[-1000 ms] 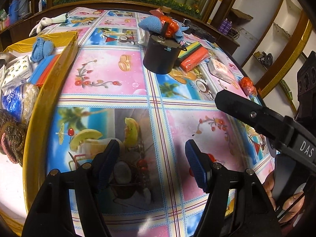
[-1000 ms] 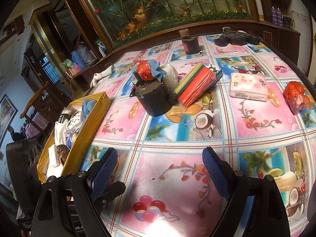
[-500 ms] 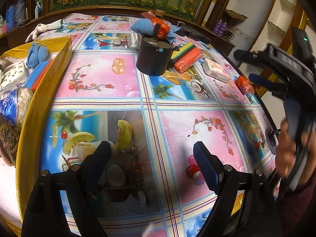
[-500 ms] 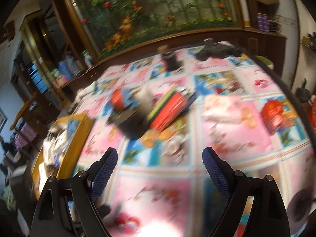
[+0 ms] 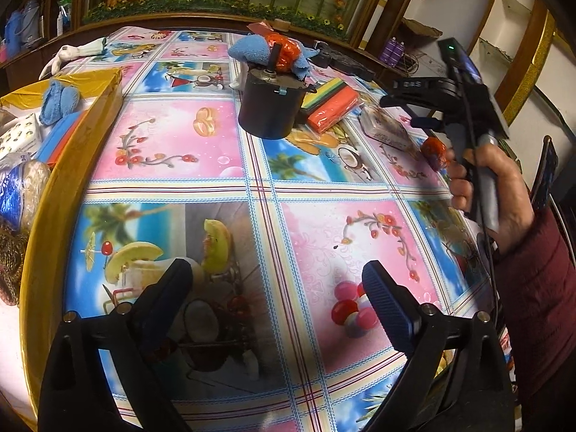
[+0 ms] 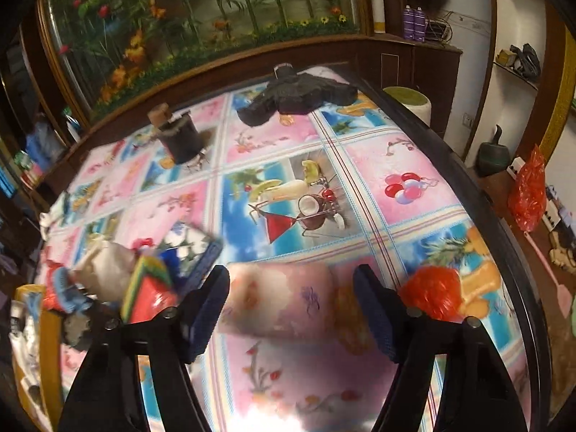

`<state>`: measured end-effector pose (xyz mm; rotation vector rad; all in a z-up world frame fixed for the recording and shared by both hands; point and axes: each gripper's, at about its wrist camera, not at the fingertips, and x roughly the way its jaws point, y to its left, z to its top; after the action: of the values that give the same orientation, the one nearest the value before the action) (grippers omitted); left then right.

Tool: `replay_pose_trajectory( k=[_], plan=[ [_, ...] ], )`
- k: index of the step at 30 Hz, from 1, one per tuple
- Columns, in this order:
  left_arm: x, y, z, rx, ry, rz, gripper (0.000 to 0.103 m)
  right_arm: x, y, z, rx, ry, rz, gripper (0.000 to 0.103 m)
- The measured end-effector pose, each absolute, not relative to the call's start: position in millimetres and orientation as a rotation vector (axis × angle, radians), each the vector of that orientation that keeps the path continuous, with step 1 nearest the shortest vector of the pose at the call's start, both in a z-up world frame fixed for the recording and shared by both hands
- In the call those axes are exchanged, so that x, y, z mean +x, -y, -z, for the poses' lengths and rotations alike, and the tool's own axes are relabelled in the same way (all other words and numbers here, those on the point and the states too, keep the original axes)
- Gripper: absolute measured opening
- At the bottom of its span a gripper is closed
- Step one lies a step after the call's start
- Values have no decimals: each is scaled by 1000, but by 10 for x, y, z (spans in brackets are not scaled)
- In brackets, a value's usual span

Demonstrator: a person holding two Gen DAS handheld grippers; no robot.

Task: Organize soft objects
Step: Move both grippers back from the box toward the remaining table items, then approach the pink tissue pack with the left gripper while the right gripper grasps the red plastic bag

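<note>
Right tool closing around the tissue pack

Your right tool straddles the soft tissue pack, jaws narrowing without pinching yet; your left tool spreads empty, freed for the yellow box at nine o'clock.

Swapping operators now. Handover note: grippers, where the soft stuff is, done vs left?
Left gripper: opening, empty over the tablecloth.
Right gripper: closing around the white floral tissue pack, not yet gripped.
Done: blue cloth and other items lie in the yellow cardboard box.
Left: tissue pack, red crinkly plastic ball, wrapped multicolour sponge pack, blue cloth with orange ball behind the black pot.
</note>
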<state>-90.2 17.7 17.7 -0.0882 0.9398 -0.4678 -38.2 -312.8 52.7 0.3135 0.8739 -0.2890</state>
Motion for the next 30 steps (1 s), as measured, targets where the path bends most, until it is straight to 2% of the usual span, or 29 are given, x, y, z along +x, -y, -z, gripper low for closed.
replay_pose_trajectory(
  k=[2, 5, 11, 19, 23, 30],
  plan=[
    [-901, -169, -176, -86, -941, 471, 98, -219, 3089, -454, 290, -895, 283, 68],
    [-901, -175, -174, -91, -941, 475, 99, -105, 3021, -327, 266, -944, 253, 58],
    [-900, -170, -171, -92, -941, 475, 99, -380, 2750, -346, 229, -976, 158, 51],
    [-907, -238, -175, -137, -932, 485, 99, -988, 1785, -344, 190, -1017, -181, 53],
    [-918, -273, -178, -159, -926, 489, 99, -1109, 1676, -444, 169, -954, -195, 52],
    [-919, -267, -178, -159, -925, 488, 99, -1311, 1934, -554, 143, -866, -44, 68]
  ],
)
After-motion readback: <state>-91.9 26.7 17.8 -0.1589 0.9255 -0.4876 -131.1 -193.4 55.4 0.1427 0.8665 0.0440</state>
